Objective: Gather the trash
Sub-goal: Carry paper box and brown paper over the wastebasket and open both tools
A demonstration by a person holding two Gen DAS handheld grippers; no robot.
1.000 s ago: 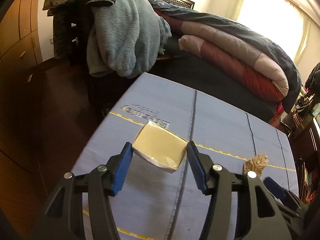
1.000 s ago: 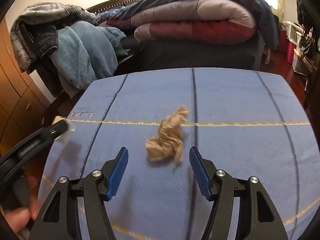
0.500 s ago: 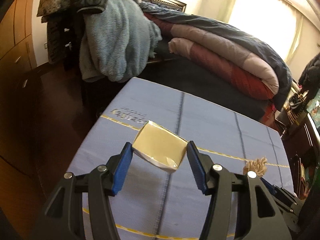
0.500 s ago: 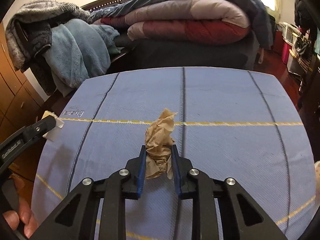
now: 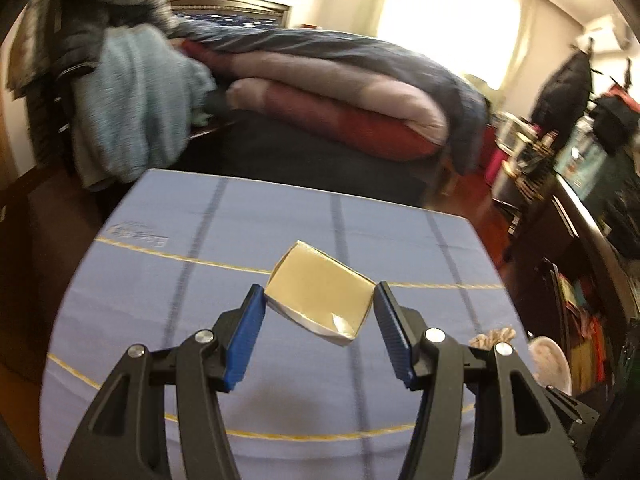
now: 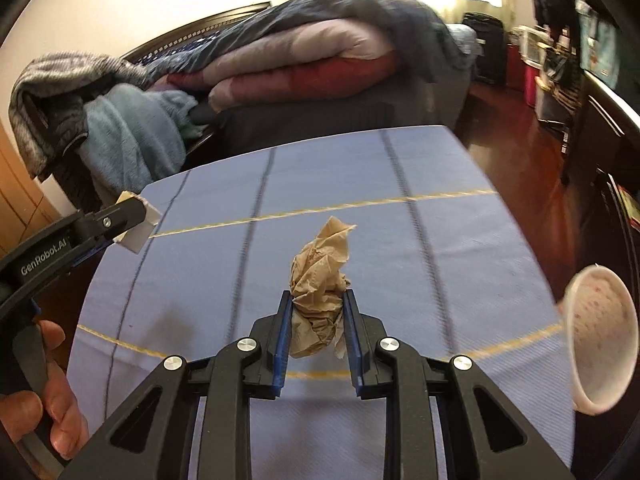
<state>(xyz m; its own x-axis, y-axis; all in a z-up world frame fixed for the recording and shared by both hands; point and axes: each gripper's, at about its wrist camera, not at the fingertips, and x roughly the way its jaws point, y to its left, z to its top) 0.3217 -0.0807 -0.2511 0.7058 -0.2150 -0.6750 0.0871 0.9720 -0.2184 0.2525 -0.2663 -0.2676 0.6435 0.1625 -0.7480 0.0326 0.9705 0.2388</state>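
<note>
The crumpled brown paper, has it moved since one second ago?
Yes. The crumpled brown paper now sits clamped in the right gripper, nearer the pink cup than before.

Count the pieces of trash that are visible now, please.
2. A flat yellowish folded paper piece is between the left gripper's fingers, and a crumpled brown paper ball is clamped in the right gripper. More may be out of view.

Blue tablecloth with dark and yellow stripes under my view. Beyond it, folded red-and-grey quilt on bed; light blue blanket heaped at left. Bright window behind.
</note>
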